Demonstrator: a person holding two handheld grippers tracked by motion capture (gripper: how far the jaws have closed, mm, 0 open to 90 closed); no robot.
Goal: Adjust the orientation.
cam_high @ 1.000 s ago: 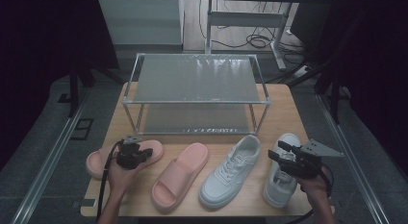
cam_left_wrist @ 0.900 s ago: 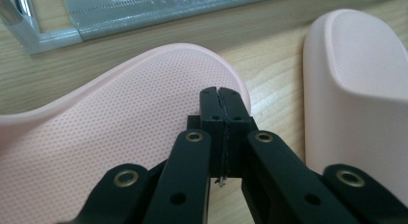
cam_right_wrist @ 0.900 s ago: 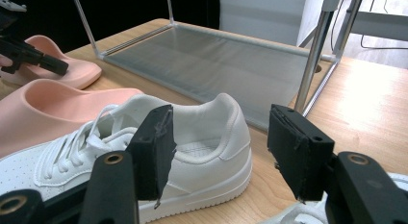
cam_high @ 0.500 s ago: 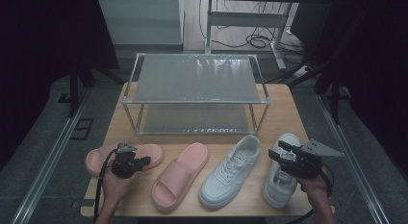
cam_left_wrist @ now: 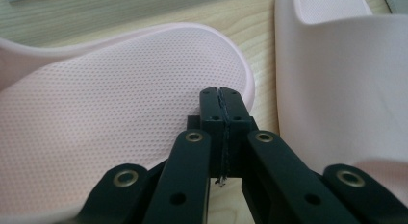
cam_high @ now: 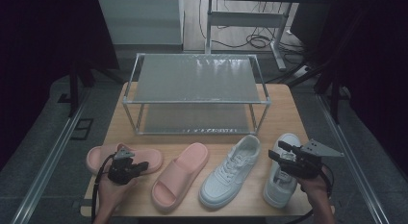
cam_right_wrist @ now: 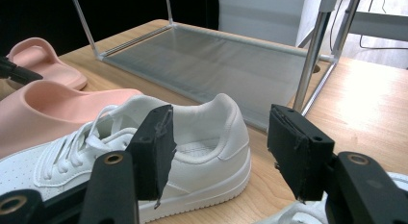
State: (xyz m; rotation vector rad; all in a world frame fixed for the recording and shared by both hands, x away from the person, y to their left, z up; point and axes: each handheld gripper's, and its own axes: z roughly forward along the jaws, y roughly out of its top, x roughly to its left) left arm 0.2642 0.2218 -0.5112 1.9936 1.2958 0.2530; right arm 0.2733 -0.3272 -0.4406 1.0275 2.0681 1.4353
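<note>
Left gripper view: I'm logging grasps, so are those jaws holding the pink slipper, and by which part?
Nothing is held. The left gripper has its jaws shut on each other, empty, above the pink slipper's footbed near its rim.

Four shoes crowd the table's (cam_high: 284, 101) front edge; the two-shelf rack (cam_high: 197, 80) blocks the middle.

2 pink slides (cam_high: 179, 175), 2 white sneakers (cam_high: 234, 168), 1 shoe rack (cam_high: 197, 81), 1 table (cam_high: 284, 111).
</note>
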